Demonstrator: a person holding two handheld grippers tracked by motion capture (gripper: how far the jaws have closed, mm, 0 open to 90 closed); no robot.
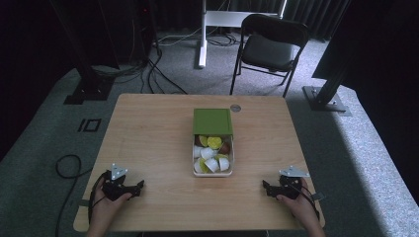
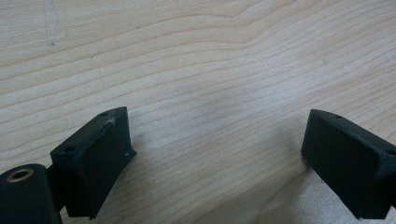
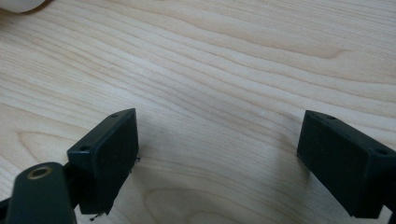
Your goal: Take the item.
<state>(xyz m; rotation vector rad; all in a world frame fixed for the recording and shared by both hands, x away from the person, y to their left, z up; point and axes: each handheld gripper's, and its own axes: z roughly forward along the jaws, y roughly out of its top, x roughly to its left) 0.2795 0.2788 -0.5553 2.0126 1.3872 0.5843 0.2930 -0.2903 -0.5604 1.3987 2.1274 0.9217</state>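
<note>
A wooden table (image 1: 148, 148) is seen from the high view, with a white tray (image 1: 213, 173) of small cups (image 1: 211, 164) set at its centre, half covered at twelve o'clock by a green lid (image 1: 212, 121). The left gripper (image 1: 134, 187) is held at about seven o'clock from the tray and the right gripper (image 1: 268, 187) at about five o'clock, both well apart from it and pointed inward, seemingly parked at rest before a reach.

In the left gripper view, the left gripper (image 2: 215, 158) is shown with jaws spread wide over bare wood, nothing between them.

In the right gripper view, the right gripper (image 3: 217, 158) is likewise spread and empty, low over the tabletop; a pale rounded edge, probably the tray's corner (image 3: 21, 4), is glimpsed at eleven o'clock.
</note>
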